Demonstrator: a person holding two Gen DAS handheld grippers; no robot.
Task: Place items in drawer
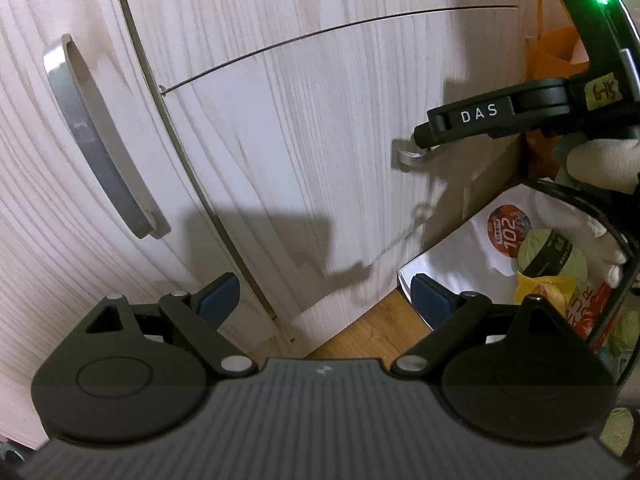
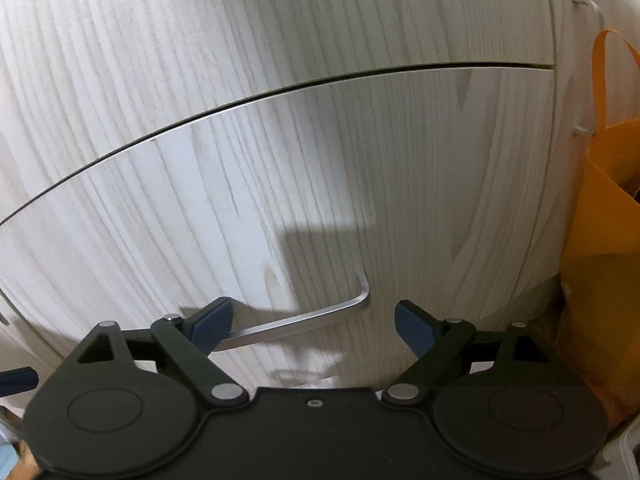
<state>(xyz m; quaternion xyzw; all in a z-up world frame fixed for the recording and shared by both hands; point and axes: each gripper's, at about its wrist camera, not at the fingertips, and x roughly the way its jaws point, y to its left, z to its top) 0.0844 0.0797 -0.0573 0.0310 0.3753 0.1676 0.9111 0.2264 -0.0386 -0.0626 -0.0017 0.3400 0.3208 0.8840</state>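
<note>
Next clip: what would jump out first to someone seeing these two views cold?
The closed white wood-grain drawer front fills both views. The open right gripper sits right at its metal handle, one finger already beside the bar. Off to the right, an orange bag hangs by the cabinet, and the left view shows a white bag with green yarn on the floor; the left gripper is open and empty.

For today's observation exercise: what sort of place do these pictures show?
Probably a home storage corner: a white wood-grain cabinet with a silver metal drawer handle, an orange fabric bag beside it, and a green yarn ball.
</note>
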